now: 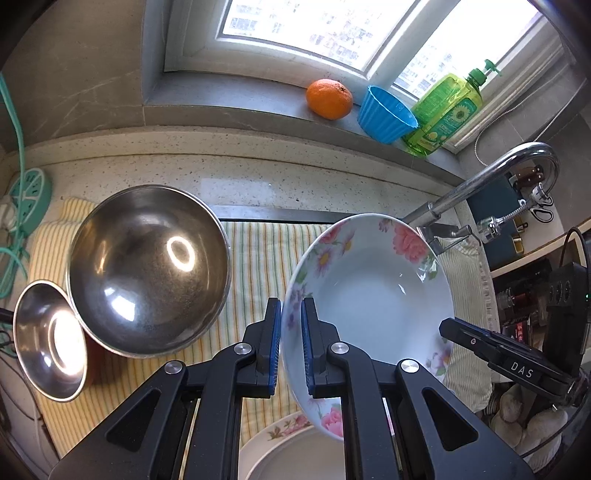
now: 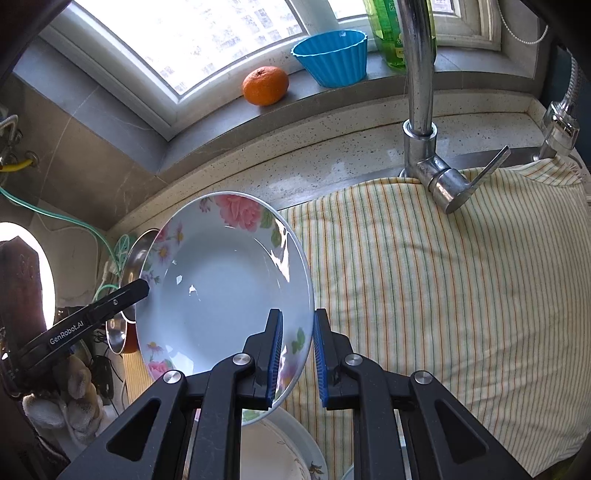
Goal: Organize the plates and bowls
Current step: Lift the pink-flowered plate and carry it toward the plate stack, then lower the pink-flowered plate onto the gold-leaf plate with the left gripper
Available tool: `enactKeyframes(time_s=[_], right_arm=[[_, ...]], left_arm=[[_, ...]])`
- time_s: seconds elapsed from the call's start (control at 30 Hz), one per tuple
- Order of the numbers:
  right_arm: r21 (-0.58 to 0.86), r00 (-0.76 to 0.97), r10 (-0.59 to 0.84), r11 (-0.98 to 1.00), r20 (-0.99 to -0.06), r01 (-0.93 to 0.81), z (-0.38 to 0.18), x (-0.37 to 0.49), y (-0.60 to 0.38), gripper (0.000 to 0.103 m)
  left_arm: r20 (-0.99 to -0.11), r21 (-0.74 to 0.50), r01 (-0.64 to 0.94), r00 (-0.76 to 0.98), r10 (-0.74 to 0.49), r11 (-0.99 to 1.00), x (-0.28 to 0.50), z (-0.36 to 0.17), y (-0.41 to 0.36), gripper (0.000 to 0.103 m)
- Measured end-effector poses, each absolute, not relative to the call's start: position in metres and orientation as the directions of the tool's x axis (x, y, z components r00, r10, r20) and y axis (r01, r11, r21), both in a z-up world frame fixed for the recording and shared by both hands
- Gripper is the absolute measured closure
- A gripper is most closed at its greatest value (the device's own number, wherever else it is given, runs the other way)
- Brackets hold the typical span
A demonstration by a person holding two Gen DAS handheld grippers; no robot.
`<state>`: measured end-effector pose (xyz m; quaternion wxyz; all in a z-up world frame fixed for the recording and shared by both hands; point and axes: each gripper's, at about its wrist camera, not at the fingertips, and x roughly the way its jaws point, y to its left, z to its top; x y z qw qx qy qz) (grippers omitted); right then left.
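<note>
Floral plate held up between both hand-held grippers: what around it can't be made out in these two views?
- Left wrist view: the lower plate beneath the floral plate is mostly covered by the left hand-held gripper and cut by the bottom edge.
- Right wrist view: the steel bowl is largely behind the floral plate.
- Right wrist view: the dish soap bottle is cut by the top edge; its label is unreadable.

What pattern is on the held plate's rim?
Pink and purple flowers on the white plate; clearest in the right wrist view.
</note>
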<state>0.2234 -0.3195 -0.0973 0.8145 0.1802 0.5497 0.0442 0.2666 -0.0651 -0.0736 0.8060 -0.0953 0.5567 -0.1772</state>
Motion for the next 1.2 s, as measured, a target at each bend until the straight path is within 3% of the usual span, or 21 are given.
enactKeyframes(time_s=[0.63,1.2], right_arm=[[0.344,0.355,0.293,0.935,-0.888,0.089,-0.108,0.150,-0.289,0.088],[0.346,0.312,0.298,0.931,-0.902,0.111,-0.132,0.104,-0.282,0.088]], left_arm=[[-0.851,-0.366,0.162,0.339,-0.400,0.916,0.198,-0.070,-0.036,0.094],[-0.857,-0.400,0.123,0.300,-0.418,0.908,0.154,-0.098,-0.025,0.094]])
